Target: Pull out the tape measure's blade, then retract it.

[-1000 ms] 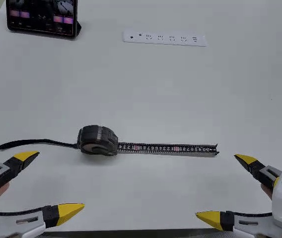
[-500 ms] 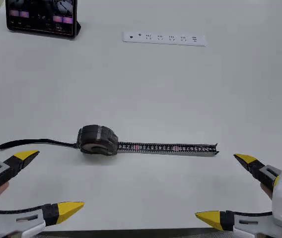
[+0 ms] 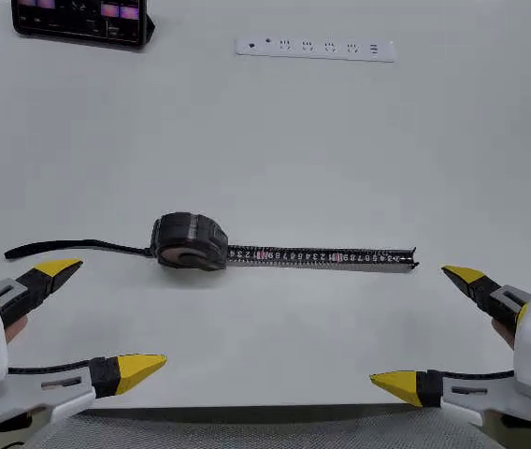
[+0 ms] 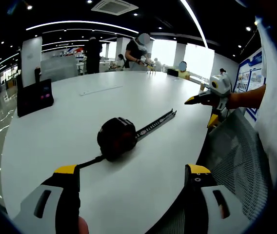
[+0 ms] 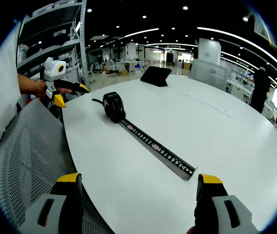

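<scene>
A black tape measure (image 3: 189,243) lies on the white table (image 3: 275,150), its blade (image 3: 322,257) drawn out to the right and flat on the surface. Its black strap (image 3: 60,248) trails to the left. My left gripper (image 3: 111,313) is open near the table's front edge, left of and nearer than the case. My right gripper (image 3: 434,327) is open too, just nearer than the blade's end hook (image 3: 412,260). In the left gripper view the case (image 4: 117,138) sits ahead between the yellow-tipped jaws. In the right gripper view the blade (image 5: 155,146) runs from its tip toward the case (image 5: 113,106).
A white power strip (image 3: 314,49) lies at the far side of the table. A dark tablet (image 3: 80,21) stands at the far left. A grey mesh chair (image 5: 26,146) is by the near table edge. People stand in the room beyond the table.
The head camera has tilted a little, so the whole scene has shifted up. The tape measure and blade lie as before; both grippers stay open and about where they were.
</scene>
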A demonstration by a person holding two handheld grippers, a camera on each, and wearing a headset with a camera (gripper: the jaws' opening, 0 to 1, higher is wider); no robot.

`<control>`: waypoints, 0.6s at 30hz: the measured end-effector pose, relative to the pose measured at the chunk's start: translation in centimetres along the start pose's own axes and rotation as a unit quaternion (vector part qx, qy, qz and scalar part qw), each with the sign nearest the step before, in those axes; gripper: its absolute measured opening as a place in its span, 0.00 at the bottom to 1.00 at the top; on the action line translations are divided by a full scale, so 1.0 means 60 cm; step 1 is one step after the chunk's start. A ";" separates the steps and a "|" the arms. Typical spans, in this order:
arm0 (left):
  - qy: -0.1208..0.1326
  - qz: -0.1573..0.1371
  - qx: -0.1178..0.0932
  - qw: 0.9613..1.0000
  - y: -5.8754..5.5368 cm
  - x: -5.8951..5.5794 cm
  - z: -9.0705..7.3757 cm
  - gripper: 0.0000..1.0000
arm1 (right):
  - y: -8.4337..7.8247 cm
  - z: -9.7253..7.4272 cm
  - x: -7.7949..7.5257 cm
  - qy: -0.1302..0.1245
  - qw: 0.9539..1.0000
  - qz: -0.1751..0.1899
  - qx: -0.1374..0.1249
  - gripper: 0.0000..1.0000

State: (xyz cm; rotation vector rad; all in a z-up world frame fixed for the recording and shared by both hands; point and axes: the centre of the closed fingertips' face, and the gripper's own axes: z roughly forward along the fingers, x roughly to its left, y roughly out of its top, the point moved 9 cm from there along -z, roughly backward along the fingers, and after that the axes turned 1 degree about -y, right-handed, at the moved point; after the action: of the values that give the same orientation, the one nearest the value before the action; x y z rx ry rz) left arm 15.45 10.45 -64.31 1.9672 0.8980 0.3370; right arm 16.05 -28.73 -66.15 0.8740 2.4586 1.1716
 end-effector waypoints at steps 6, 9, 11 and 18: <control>0.001 0.001 0.000 1.000 0.002 0.002 0.000 0.86 | 0.002 0.002 -0.001 0.001 1.000 -0.001 0.000 0.97; 0.002 0.002 -0.001 1.000 0.002 0.003 0.000 0.86 | 0.002 0.002 -0.001 0.001 1.000 -0.001 0.000 0.96; 0.001 0.003 0.000 1.000 0.003 0.003 -0.001 0.86 | 0.002 0.002 -0.002 0.001 1.000 -0.001 0.000 0.96; 0.001 0.003 -0.001 1.000 0.004 0.004 -0.001 0.86 | 0.002 0.001 -0.001 0.001 1.000 -0.001 -0.001 0.96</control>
State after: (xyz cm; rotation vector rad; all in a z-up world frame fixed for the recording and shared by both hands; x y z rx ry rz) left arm 15.69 10.56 -64.11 1.9694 0.8928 0.3440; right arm 16.21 -28.68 -66.09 0.8704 2.4583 1.1740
